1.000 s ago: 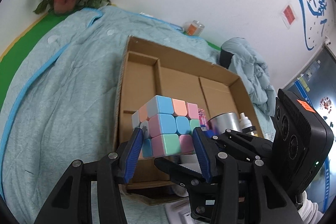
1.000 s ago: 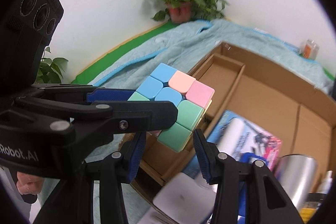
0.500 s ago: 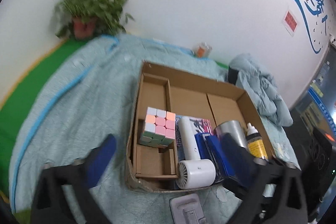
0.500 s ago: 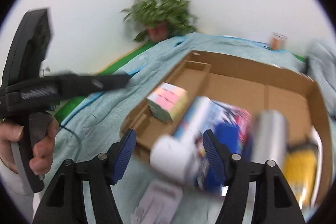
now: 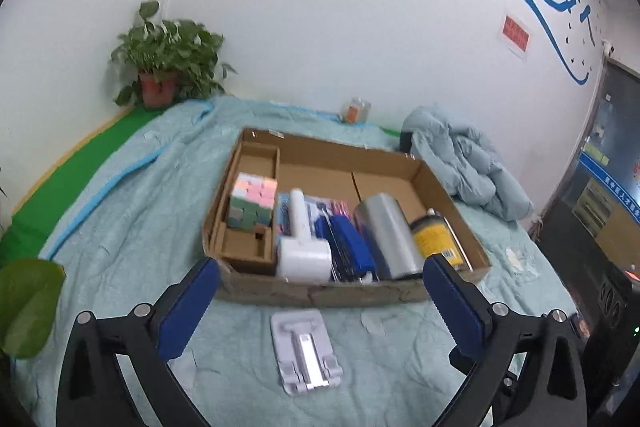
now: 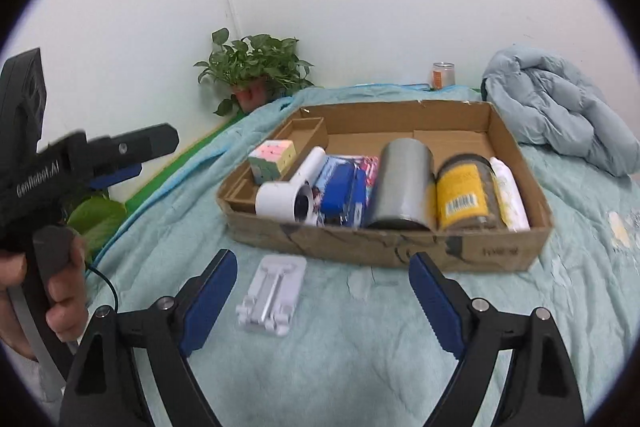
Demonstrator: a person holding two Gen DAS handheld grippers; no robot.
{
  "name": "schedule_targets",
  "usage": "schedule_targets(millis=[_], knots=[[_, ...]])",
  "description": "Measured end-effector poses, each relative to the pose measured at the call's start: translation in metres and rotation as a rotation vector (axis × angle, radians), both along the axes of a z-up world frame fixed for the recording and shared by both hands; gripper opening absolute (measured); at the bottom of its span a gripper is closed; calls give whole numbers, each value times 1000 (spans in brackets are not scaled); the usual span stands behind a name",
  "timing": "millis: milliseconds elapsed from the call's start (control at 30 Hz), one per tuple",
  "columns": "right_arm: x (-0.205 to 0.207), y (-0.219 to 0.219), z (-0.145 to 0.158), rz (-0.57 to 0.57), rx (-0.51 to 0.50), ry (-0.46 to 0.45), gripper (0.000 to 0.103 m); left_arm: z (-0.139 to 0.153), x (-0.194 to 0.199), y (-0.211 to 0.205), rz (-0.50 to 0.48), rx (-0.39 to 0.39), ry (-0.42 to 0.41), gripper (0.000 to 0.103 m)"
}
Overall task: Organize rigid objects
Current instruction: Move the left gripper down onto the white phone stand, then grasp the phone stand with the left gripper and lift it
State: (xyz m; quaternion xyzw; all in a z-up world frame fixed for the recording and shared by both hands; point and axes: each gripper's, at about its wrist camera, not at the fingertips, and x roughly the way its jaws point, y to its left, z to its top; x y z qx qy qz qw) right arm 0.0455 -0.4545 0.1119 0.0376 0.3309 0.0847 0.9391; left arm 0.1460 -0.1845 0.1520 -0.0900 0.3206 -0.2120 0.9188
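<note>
A pastel puzzle cube (image 5: 253,203) (image 6: 272,161) rests in the left compartment of the cardboard box (image 5: 320,294) (image 6: 384,251) on the bed. Beside it lie a white hair dryer (image 5: 302,251) (image 6: 290,195), a blue package (image 5: 344,247) (image 6: 344,193), a silver cylinder (image 5: 390,235) (image 6: 404,183) and a yellow-labelled jar (image 5: 434,241) (image 6: 464,197). A white folding stand (image 5: 306,351) (image 6: 272,293) lies on the bedcover in front of the box. My left gripper (image 5: 320,303) is open and empty, held back from the box. My right gripper (image 6: 322,301) is open and empty too.
A potted plant (image 5: 168,67) (image 6: 256,71) stands at the back left corner. A crumpled light-blue jacket (image 5: 468,167) (image 6: 560,115) lies right of the box. A small orange jar (image 5: 356,110) (image 6: 443,75) stands by the wall. The left hand-held gripper (image 6: 80,163) shows at the left.
My left gripper let go of the cube, which now sits in the box's left compartment. Both grippers opened wide and pulled back from the box.
</note>
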Motion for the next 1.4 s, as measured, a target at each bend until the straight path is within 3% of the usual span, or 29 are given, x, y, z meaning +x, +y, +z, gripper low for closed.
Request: schedule_targets(millis=[100, 333, 467, 600, 700, 867, 1033, 1300, 1400], knots=[[-7, 5, -11, 30, 13, 35, 88, -15, 1, -2, -25, -12, 80, 102], [19, 42, -79, 135, 72, 221, 87, -101, 52, -2, -88, -20, 350, 100], [35, 53, -100, 135, 100, 244, 87, -150, 75, -13, -167, -11, 481, 80], [54, 57, -113, 116, 146, 276, 85, -175, 85, -32, -246, 27, 547, 69], [65, 64, -122, 111, 126, 322, 73, -183, 85, -36, -248, 39, 555, 68], [68, 71, -124, 137, 107, 324, 71, -185, 78, -32, -277, 9, 582, 56], [59, 58, -124, 103, 100, 328, 61, -183, 58, -35, -298, -10, 604, 56], [-10, 25, -119, 48, 107, 337, 61, -178, -21, -61, -380, -72, 624, 56], [-44, 10, -116, 23, 112, 331, 61, -178, -54, -71, -409, -87, 634, 50]])
